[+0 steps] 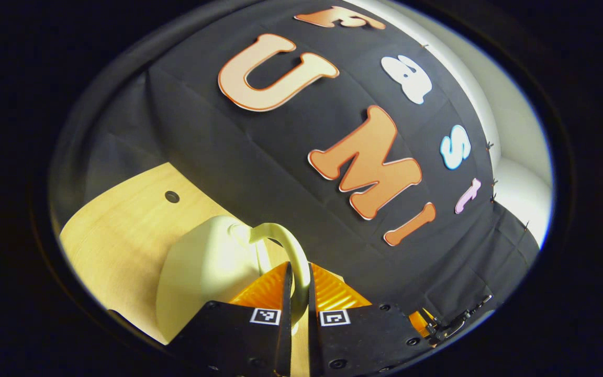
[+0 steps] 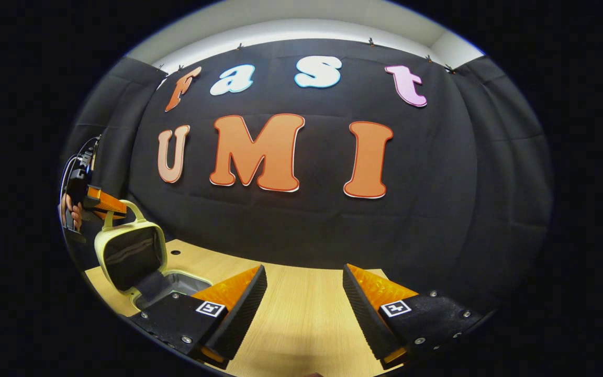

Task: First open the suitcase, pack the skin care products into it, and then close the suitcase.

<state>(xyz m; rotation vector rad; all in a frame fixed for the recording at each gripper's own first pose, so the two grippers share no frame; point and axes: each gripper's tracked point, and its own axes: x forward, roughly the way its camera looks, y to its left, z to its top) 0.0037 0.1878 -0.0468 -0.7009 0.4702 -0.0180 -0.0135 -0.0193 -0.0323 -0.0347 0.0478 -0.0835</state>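
Observation:
In the left gripper view my left gripper is shut on the pale cream loop handle of the small suitcase, whose lid shows from its outer side. In the right gripper view the suitcase stands at the far left with its lid raised upright, showing a dark lining. Its base lies open on the table. The left gripper, held by a hand, grips the handle at the lid's top. My right gripper hangs open over the bare tabletop with nothing between its fingers.
A light wooden table carries the suitcase, with a small round hole just behind it. The black cloth wall closes the table's far side.

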